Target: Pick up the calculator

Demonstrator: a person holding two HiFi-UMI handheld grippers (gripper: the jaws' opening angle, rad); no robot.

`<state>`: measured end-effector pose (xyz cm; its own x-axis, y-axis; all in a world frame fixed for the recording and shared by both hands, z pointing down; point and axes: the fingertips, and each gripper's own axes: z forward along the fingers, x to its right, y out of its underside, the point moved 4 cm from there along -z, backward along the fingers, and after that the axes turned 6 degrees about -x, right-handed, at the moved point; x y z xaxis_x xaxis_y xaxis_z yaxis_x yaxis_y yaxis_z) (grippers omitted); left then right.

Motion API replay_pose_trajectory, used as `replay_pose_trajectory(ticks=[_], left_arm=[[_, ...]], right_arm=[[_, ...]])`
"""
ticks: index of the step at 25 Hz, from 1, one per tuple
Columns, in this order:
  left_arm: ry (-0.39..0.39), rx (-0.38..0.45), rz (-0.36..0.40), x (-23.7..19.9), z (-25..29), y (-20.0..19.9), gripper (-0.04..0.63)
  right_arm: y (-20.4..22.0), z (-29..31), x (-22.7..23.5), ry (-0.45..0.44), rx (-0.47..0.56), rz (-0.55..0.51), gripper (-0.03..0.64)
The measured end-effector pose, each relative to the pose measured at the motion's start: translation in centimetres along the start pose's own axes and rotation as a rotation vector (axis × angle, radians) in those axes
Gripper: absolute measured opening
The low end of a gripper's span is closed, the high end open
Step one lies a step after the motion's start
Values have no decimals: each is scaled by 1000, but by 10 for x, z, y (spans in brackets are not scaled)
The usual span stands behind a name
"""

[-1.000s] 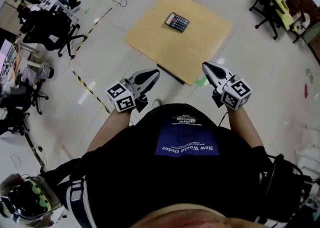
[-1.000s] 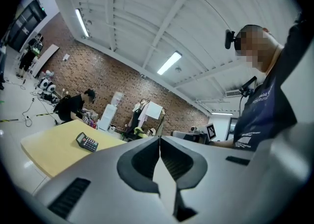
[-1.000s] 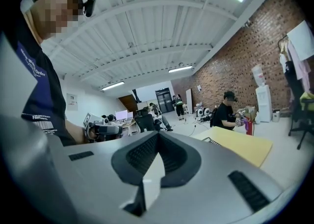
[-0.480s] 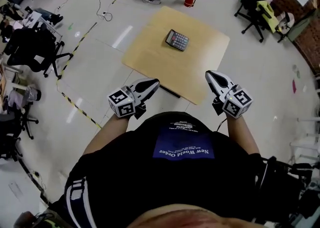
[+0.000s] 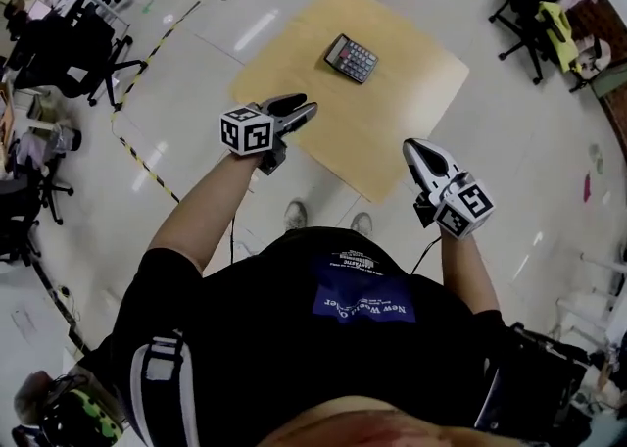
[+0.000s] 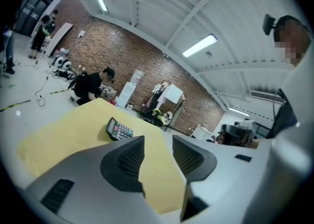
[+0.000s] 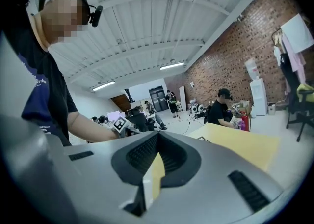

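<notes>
Well ahead, the dark, slab-shaped calculator (image 5: 351, 58) lies flat on the pale wooden tabletop (image 5: 392, 112). My left gripper (image 5: 302, 108) hangs by its near edge, ribbed fingers (image 6: 122, 161) opening, empty. My right gripper (image 5: 411, 147) has its fingers closed on nothing, over the glossy floor (image 5: 549, 171).

the table (image 5: 392, 92) top looks like pale wood, matt and smooth. the calculator (image 5: 351, 58) has a dark body that looks like plastic, with a dull sheen. the floor (image 5: 211, 63) is pale and glossy and mirrors the lamps. the left gripper (image 5: 306, 104), jaws opening with nothing between them, and the right gripper (image 5: 409, 144) look like smooth grey plastic with a faint satin finish. their pads (image 6: 130, 159) are black, matt and ribbed. each cube (image 5: 247, 130) is matt, printed black on white. the shirt (image 5: 294, 337) is matt black cloth. the wall (image 7: 235, 56) is rough brick.
</notes>
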<state>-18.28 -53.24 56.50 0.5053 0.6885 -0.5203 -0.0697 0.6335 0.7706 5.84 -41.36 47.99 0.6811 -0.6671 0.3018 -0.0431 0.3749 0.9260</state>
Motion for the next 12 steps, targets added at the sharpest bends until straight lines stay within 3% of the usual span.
replay_pose_trajectory(ticks=[6, 9, 12], left_arm=[[-190, -35, -188, -105, 66, -5, 283], [-226, -59, -246, -143, 99, -10, 293], [-257, -89, -254, -170, 130, -13, 293]], right_arm=[[30, -5, 26, 8, 14, 29, -14], [46, -12, 37, 23, 12, 43, -14], [56, -19, 44, 29, 32, 89, -14]])
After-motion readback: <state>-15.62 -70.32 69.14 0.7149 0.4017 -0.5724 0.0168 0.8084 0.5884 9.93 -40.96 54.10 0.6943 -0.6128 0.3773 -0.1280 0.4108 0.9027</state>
